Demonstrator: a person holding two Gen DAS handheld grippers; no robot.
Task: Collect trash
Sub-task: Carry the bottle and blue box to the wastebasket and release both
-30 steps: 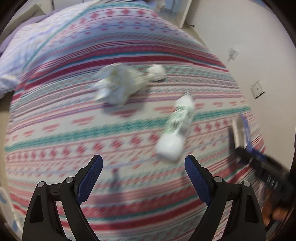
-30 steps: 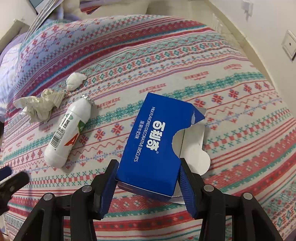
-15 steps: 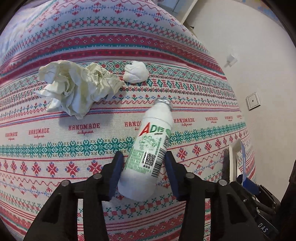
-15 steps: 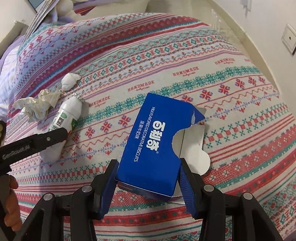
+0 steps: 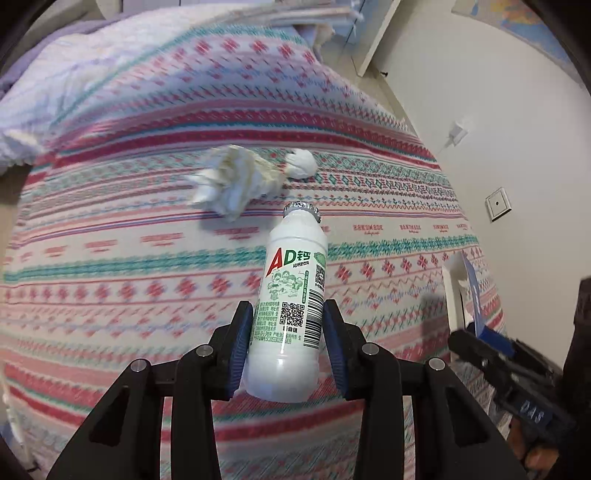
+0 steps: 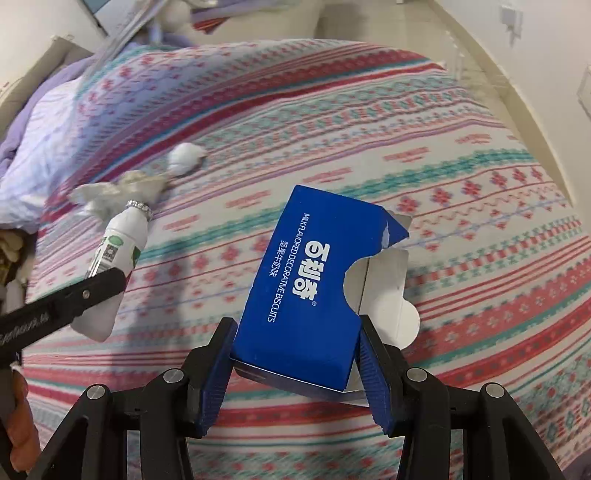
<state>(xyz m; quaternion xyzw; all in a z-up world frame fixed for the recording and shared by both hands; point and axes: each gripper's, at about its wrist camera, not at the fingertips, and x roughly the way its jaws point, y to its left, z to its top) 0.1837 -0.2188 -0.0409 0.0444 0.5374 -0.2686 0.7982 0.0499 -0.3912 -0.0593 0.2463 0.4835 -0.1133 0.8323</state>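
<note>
My left gripper point(image 5: 288, 343) is shut on a white AD drink bottle point(image 5: 291, 295) and holds it lifted above the patterned bed cover point(image 5: 110, 277). The bottle also shows in the right wrist view point(image 6: 118, 254). My right gripper point(image 6: 295, 365) is shut on a torn blue biscuit box point(image 6: 314, 284), held above the cover. The box edge shows at the right of the left wrist view point(image 5: 465, 291). A crumpled paper wad point(image 5: 236, 181) and a small white tissue ball point(image 5: 301, 164) lie on the cover beyond the bottle. Both also show in the right wrist view, the wad point(image 6: 118, 192) and the ball point(image 6: 184, 158).
A lilac quilt point(image 5: 74, 81) is bunched at the far left of the bed. A white wall with a socket point(image 5: 496, 203) and a plug point(image 5: 456, 129) runs along the right. Floor shows beyond the bed's far end point(image 6: 388, 22).
My left gripper came down around the bottle, shut on it and lifted it off the cover. My right gripper keeps hold of the blue box and has risen a little.
</note>
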